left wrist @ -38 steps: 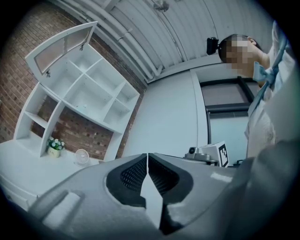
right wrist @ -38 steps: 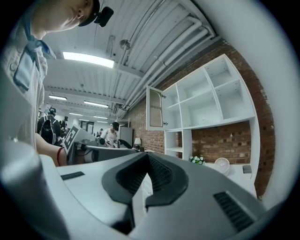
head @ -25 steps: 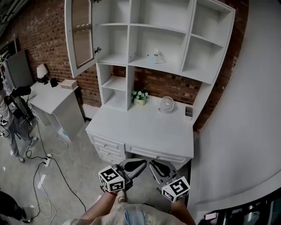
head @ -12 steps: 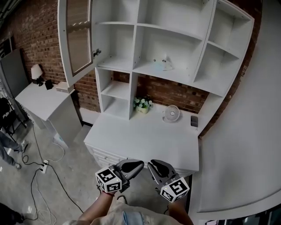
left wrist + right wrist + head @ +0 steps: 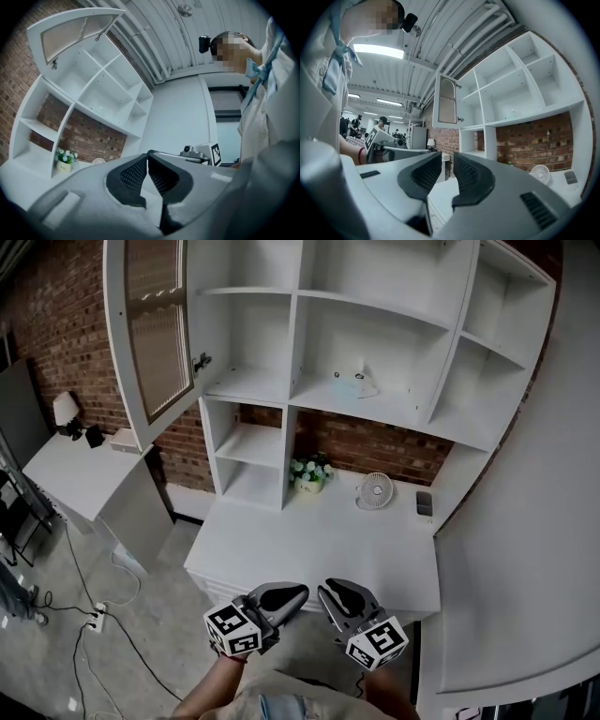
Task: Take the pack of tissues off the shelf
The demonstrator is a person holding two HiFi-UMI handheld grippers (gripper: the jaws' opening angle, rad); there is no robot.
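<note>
Hovering side by side short of the white bench (image 5: 309, 549), the left gripper (image 5: 298, 592) and the right gripper (image 5: 328, 592) both point toward the shelf unit behind it. In the left gripper view the left gripper (image 5: 147, 153) has its jaw tips pressed together, with nothing between them. In the right gripper view the right gripper (image 5: 447, 157) shows a clear gap between its ridged pads. Its jaws have just been opening, and they hold nothing. The pack of tissues (image 5: 354, 385), pale and bluish, lies well ahead of and above both grippers, on the wide middle shelf (image 5: 403, 407) and far from either one. A small fan (image 5: 375, 490) stands on the bench ahead of the right gripper, just beyond it to the right. A pot of flowers (image 5: 307, 474) sits ahead, about in line with the space between the two grippers. A glazed cabinet door (image 5: 155, 334) hangs open high up and to the left of the left gripper.
</note>
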